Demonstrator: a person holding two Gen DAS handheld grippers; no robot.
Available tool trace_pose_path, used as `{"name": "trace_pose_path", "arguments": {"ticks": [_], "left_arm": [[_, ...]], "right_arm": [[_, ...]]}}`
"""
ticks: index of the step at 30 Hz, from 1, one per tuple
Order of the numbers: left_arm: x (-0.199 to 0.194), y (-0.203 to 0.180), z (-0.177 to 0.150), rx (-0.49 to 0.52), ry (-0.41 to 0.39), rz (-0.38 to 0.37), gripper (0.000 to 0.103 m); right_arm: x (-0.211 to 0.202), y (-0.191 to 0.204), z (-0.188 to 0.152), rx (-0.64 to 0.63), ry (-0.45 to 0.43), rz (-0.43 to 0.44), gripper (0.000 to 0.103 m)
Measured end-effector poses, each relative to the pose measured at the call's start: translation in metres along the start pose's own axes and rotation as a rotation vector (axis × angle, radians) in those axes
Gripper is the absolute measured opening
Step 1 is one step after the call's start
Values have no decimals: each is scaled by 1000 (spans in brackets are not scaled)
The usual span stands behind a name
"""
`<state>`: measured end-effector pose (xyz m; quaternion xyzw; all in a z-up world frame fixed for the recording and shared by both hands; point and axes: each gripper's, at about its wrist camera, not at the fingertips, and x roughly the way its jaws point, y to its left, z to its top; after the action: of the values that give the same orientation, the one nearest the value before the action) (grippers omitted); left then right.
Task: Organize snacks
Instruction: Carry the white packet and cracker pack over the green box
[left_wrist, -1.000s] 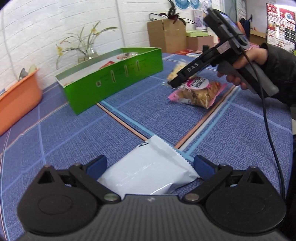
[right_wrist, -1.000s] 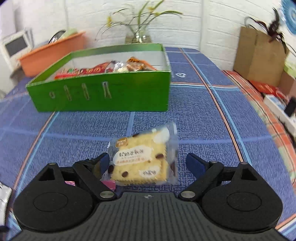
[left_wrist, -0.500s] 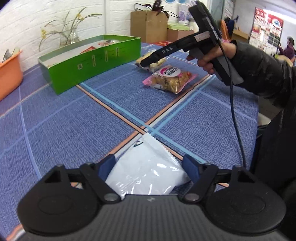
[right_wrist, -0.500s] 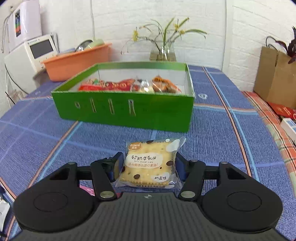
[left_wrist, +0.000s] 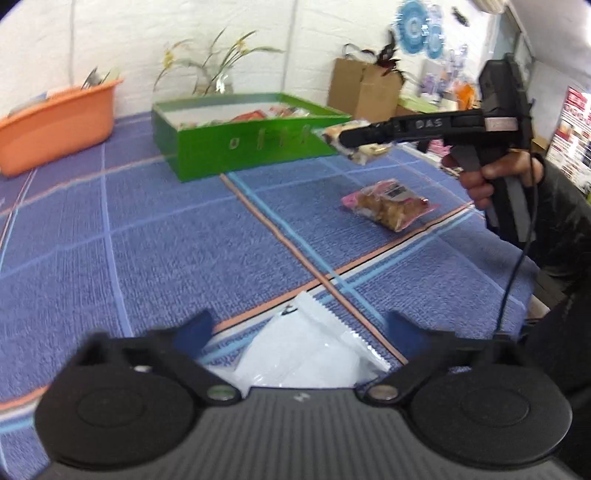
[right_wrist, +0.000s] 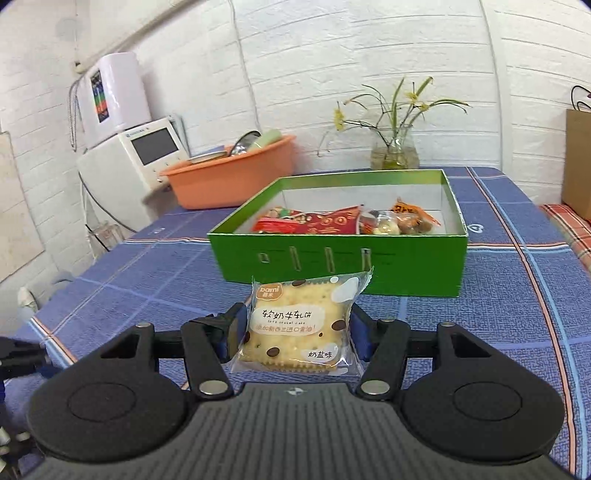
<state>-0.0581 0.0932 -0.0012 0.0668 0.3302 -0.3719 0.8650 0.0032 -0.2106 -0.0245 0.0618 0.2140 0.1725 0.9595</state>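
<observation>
**Snack sorting: one cracker packet in carriage, two packets awaiting collection**

Item 1. Right gripper (right_wrist: 295, 332). Closed on a clear-wrapped cracker packet (right_wrist: 295, 325), its pads pressing the packet's two side edges. The packet hangs clear of the table, flat face up and printed label toward the camera; a grip by the edges suits its thin, stiff contents. In the left wrist view the same packet (left_wrist: 354, 142) shows at the gripper's tip, level with the box's front wall.

Item 2. Green cardboard box (right_wrist: 340, 266). Open-topped, standing toward the far edge of the table (right_wrist: 517, 314) on its blue checked cloth, straight ahead of the right gripper. Already inside: a red packet (right_wrist: 310, 221) and an orange-wrapped packet of nuts (right_wrist: 402, 221), lying along the near wall. It is judged the collecting place, and free floor shows behind them.

Item 3. Left gripper (left_wrist: 295, 332). Jaws have just been opening and stand wide, holding nothing. A white foil sachet (left_wrist: 306, 354) lies on the cloth between the fingers, neither pad touching it; judged the left hand's next pickup.

Item 4. Pink-edged snack packet (left_wrist: 391, 206). Loose on the cloth below the right gripper, between box and near edge. Not yet collected.

Item 5. Surroundings. Orange basin (right_wrist: 232, 177) and glass vase of flowers (right_wrist: 395, 147) by the far edge; no part in the task.
</observation>
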Motion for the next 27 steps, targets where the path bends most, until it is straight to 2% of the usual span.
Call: {"name": "trace_pose_path", "arguments": {"ticks": [2,4,5,7,9,10,12,15,17,18,21,24,27], "left_arm": [[-14,2,5,48,-8,-92,102],[-24,3,6,148,13,-194,103],[-24,2,6,213,38,-201,103],[-15,-2,10,324,110,-134,103],[1,-1,17,388,192,-44,103],[9,2,19,394,229,-35,103],[20,5,24,378,263,-81,103],[35,-3,18,436,348,-93,102],[37,-5,15,408,368,-145,103],[38,-5,15,382,374,-148,103],[36,-9,11,303,321,-71,100],[27,-18,-1,182,220,19,88],[13,-31,-21,74,123,49,67]], "right_arm": [[-4,2,-1,-3,-7,4,95],[-6,3,-4,3,-5,11,96],[-6,3,-5,12,0,13,96],[-6,2,-6,37,7,17,96],[-8,3,-8,53,6,23,96],[-8,4,-8,55,5,25,96],[-10,6,-10,52,5,33,96],[-12,9,-11,35,10,40,96],[-12,9,-12,32,18,40,96],[-12,8,-13,35,21,40,96],[-9,5,-15,43,23,34,96],[-6,4,-19,53,45,22,96],[-5,4,-24,34,49,1,96]]}}
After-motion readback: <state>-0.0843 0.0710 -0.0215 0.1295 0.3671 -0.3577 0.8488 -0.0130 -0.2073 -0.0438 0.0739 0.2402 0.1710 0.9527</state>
